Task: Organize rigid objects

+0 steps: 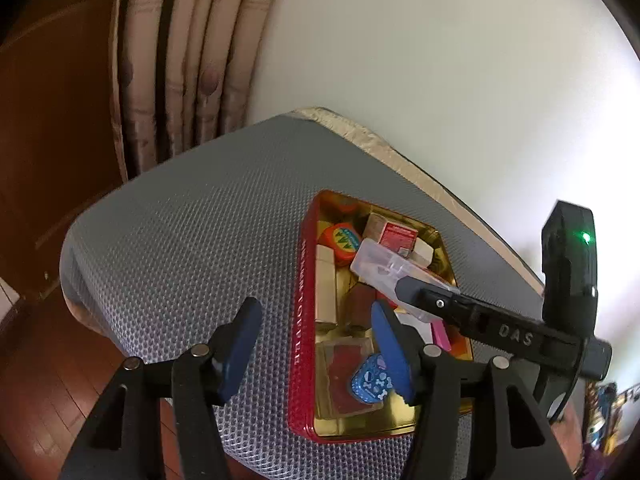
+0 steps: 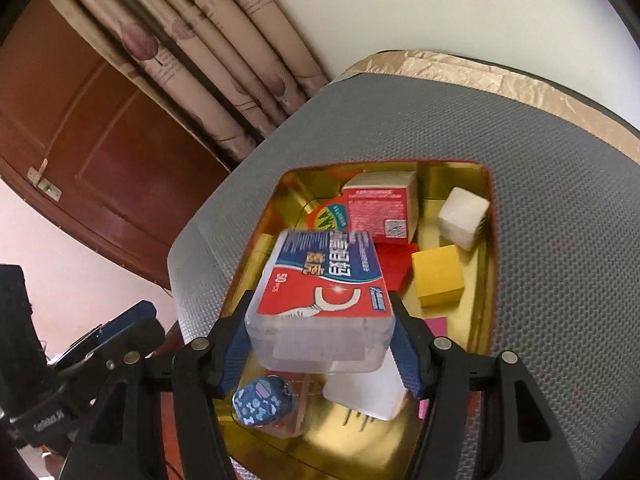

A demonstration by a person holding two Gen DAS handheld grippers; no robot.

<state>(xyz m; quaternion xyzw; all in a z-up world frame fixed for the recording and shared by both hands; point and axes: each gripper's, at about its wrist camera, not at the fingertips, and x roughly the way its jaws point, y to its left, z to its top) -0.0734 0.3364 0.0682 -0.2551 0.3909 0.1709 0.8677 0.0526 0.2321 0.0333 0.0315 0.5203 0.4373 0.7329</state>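
A red tin (image 1: 299, 312) with a gold inside (image 2: 486, 280) lies on a grey mesh pad and holds several small items. My right gripper (image 2: 320, 344) is shut on a clear plastic floss-pick box (image 2: 320, 280) with a red and blue label, held above the tin. The box (image 1: 380, 264) and the right gripper (image 1: 460, 308) also show in the left wrist view. My left gripper (image 1: 316, 348) is open and empty, straddling the tin's near left wall. In the tin lie a red carton (image 2: 378, 212), a yellow block (image 2: 438, 276), a white cube (image 2: 464, 216) and a blue patterned disc (image 2: 262, 400).
The grey pad (image 1: 192, 220) covers a surface with a beige edge (image 2: 500, 76) against a white wall. A curtain (image 1: 192, 60) and a brown wooden door (image 2: 80, 128) stand at the back left. Wooden floor (image 1: 40, 400) lies below left.
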